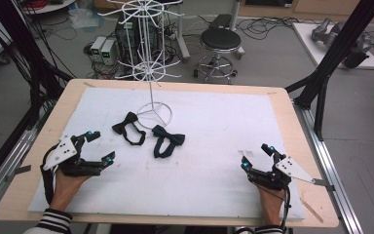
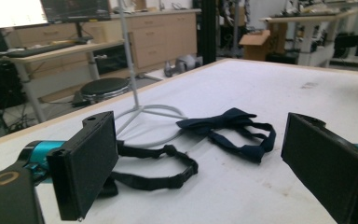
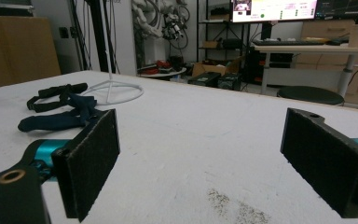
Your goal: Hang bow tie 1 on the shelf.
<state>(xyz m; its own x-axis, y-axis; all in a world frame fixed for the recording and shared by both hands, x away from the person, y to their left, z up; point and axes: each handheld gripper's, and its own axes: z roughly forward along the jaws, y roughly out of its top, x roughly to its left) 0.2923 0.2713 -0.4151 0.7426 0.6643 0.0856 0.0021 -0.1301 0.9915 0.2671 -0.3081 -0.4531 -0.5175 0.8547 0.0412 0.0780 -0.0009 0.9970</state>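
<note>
White padding (image 1: 214,146) covers your wooden table (image 1: 282,105), with a wire rack (image 1: 151,63) at the far edge and a stool (image 1: 220,41) and cables beyond. Two dark bow ties (image 1: 129,127) (image 1: 165,140) lie by the rack's base, near your left gripper (image 1: 101,146). Your right gripper (image 1: 258,157) rests well apart on bare padding; both stand wide, holding nothing.

Robotics lab or research workshop. Wooden-edged table (image 1: 282,105) with a white foam mat, set inside a black aluminium-profile frame (image 1: 338,46). Grey floor strewn with loose cables (image 1: 268,24), small electronics boxes with green displays (image 1: 103,48), a black round stool (image 1: 220,41). Grey robot parts lie on a white board (image 1: 338,41) at the far right. The gripper views show workbenches with monitors (image 3: 274,9), a keyboard (image 3: 279,43), wood drawer cabinets (image 2: 163,37), cardboard boxes (image 2: 256,39), shelving and a robot arm assembly (image 3: 161,23) by the wall. No household furniture; all test-rig gear.
</note>
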